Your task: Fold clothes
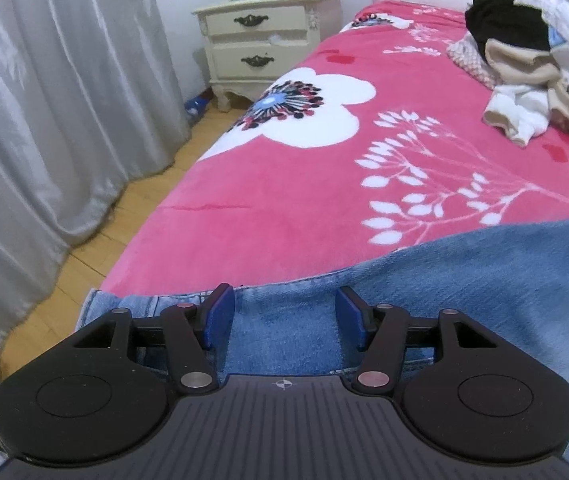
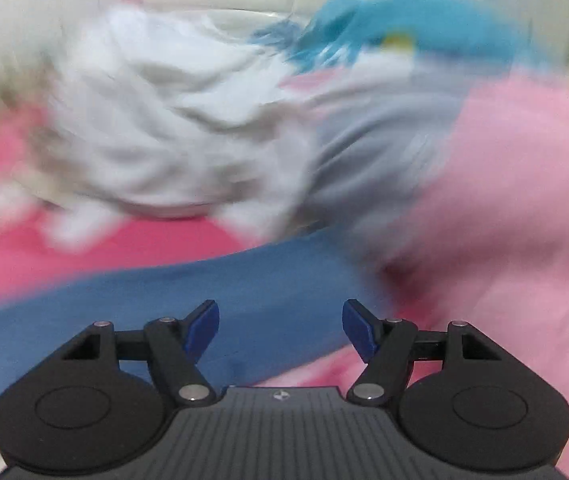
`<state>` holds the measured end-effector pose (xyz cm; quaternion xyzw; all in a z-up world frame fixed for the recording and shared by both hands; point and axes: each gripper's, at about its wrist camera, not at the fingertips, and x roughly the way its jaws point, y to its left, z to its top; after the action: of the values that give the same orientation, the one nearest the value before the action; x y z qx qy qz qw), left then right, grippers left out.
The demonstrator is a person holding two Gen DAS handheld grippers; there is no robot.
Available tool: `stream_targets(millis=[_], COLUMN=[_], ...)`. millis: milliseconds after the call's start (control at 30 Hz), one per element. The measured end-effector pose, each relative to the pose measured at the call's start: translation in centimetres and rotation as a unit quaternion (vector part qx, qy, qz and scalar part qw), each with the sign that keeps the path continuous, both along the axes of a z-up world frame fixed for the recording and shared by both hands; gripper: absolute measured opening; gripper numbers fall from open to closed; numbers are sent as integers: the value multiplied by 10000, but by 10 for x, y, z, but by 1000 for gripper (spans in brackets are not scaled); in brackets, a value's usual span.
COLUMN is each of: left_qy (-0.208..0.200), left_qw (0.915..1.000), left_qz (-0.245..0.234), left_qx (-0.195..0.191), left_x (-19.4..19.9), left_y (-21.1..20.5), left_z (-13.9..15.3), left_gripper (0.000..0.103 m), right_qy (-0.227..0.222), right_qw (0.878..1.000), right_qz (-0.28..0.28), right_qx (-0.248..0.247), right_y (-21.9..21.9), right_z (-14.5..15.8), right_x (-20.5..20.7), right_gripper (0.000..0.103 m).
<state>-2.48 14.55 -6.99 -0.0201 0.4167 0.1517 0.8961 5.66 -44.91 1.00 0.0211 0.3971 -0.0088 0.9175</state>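
Note:
Blue denim jeans (image 1: 464, 280) lie on the pink flowered bed cover (image 1: 284, 200) near its front edge. My left gripper (image 1: 284, 304) hovers low over the denim's upper edge. Its blue pads (image 1: 218, 316) stand apart, with flat cloth showing between them and nothing pinched. The right wrist view is heavily blurred. In it my right gripper (image 2: 280, 320) is open over a blue band of the jeans (image 2: 164, 300), with nothing between its pads. Beyond it lies a heap of white cloth (image 2: 164, 120), grey cloth (image 2: 376, 152) and a pink garment (image 2: 504, 200).
A pile of black, white and beige clothes (image 1: 544, 60) sits at the bed's far right by the headboard. A cream nightstand (image 1: 268, 44) stands at the wall. Grey curtains (image 1: 44, 120) hang on the left above a strip of wooden floor (image 1: 124, 220). Something teal (image 2: 404, 20) lies behind the heap.

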Motion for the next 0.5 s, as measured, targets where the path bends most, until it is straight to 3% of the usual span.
stream_targets(millis=[67, 133, 200, 267, 367, 433, 500], left_qy=[-146, -404, -637, -762, -706, -653, -638], left_qw=[9999, 9989, 9961, 9913, 9791, 9670, 9529], left_qz=[-35, -196, -590, -1068, -1826, -2332, -2864], left_qx=[-40, 141, 143, -128, -541, -793, -766], left_x=[-7, -18, -27, -34, -29, -24, -20], left_y=[-3, -17, -35, -56, -99, -129, -161], left_z=[14, 30, 43, 49, 42, 36, 29], left_gripper=[57, 57, 58, 60, 60, 60, 60], right_qy=[353, 751, 1143, 1296, 1459, 1503, 1466], right_qw=[9892, 9625, 9269, 9002, 8733, 8612, 8500], right_qz=[124, 191, 193, 9, -366, -748, -943], right_qx=[1415, 2599, 3568, 4157, 4634, 4797, 4972], right_y=[7, 19, 35, 50, 71, 76, 79], right_z=[-3, -17, -40, -64, -95, -112, -123], right_x=[-21, -38, -51, -58, -58, -51, -45], right_gripper=[71, 71, 70, 70, 67, 59, 52])
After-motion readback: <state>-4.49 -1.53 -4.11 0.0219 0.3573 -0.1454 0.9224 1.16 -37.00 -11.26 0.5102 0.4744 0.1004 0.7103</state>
